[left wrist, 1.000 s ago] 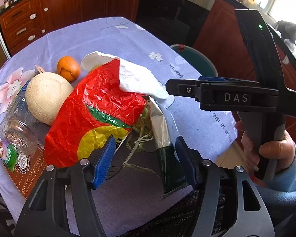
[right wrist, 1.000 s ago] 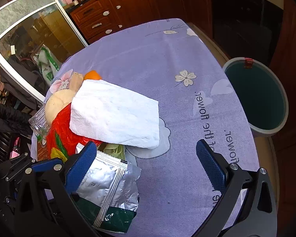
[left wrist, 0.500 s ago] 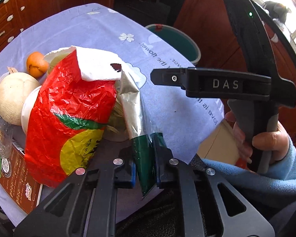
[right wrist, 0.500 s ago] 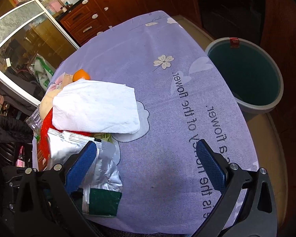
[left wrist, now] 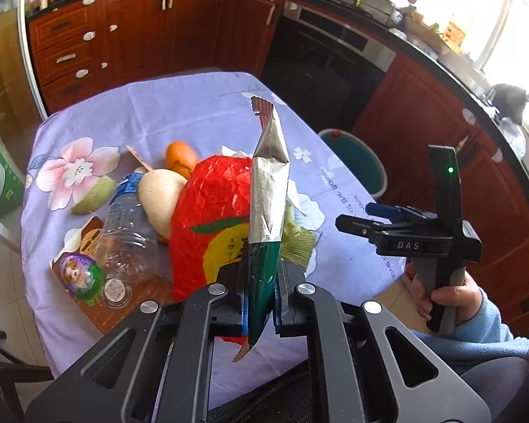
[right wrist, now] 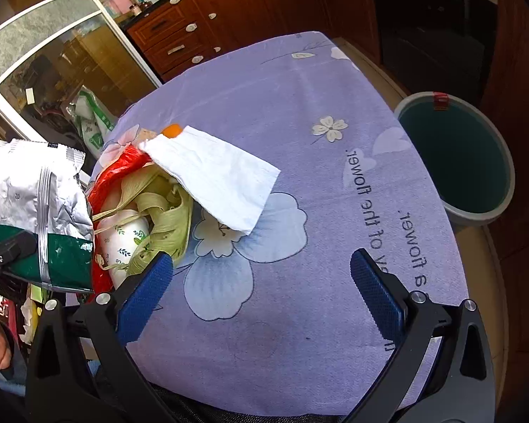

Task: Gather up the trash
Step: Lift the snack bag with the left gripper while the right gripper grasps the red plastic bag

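Note:
My left gripper point(left wrist: 259, 303) is shut on a silver and green foil packet point(left wrist: 266, 211), which it holds up off the table; the same packet point(right wrist: 38, 211) shows at the left edge of the right wrist view. Below it lie a red plastic bag point(left wrist: 208, 218), a white napkin point(right wrist: 215, 172), pale green corn husks point(right wrist: 162, 215) and a white patterned cup point(right wrist: 127, 239). My right gripper point(right wrist: 261, 299) stands open above bare tablecloth, nothing between its fingers. It also appears in the left wrist view, held by a hand point(left wrist: 451, 299).
A teal bin point(right wrist: 455, 155) stands on the floor beyond the table's right edge. On the lilac flowered tablecloth point(right wrist: 282, 105) lie a clear plastic bottle point(left wrist: 127, 225), a coconut point(left wrist: 158, 197), an orange point(left wrist: 180, 155), a melon piece point(left wrist: 91, 195) and a brown carton point(left wrist: 98, 282). Wooden cabinets line the back.
My left gripper closed on the foil packet and lifted it off the pile, uncovering the husks and cup. The right gripper stayed about where it was, open.

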`<control>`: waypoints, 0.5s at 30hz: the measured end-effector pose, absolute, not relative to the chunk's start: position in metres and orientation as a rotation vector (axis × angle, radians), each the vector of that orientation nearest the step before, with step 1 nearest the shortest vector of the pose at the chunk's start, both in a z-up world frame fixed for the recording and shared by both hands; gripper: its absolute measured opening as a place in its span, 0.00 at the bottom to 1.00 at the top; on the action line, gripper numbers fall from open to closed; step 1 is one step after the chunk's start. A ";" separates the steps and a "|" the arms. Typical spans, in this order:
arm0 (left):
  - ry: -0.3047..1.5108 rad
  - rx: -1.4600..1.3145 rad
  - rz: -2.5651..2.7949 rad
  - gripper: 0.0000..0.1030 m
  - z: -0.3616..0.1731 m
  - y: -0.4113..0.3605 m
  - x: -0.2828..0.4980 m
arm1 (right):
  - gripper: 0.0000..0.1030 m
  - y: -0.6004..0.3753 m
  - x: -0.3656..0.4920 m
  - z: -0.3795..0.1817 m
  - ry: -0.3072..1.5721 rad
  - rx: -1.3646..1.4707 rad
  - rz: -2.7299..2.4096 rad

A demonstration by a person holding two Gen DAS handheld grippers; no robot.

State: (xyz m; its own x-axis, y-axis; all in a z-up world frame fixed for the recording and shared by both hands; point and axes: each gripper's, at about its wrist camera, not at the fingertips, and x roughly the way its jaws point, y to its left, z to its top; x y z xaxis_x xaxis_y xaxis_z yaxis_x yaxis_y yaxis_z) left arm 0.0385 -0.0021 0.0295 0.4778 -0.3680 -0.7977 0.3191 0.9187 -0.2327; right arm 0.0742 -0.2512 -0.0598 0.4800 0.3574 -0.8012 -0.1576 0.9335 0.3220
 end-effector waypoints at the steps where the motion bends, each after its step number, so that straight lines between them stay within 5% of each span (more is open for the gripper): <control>1: 0.987 -0.067 -0.411 0.11 0.031 0.004 0.038 | 0.94 -0.245 0.075 -0.058 1.025 0.202 0.326; 8: 0.996 -0.154 -0.371 0.13 0.020 0.035 0.038 | 0.93 -0.205 0.084 -0.038 0.999 0.143 0.404; 12: 1.011 -0.163 -0.381 0.13 0.008 0.038 0.033 | 0.73 -0.175 0.099 -0.022 0.987 0.146 0.491; 15: 1.018 -0.175 -0.385 0.13 0.001 0.042 0.031 | 0.72 -0.148 0.115 -0.022 1.011 0.106 0.543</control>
State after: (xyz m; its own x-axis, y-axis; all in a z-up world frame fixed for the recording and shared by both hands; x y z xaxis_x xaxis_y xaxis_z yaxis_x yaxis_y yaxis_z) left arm 0.0306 0.0422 0.0014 0.4656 -0.3918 -0.7936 0.2310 0.9194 -0.3184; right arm 0.1155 -0.1483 -0.0216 0.4111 0.4787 -0.7758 -0.3829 0.8630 0.3295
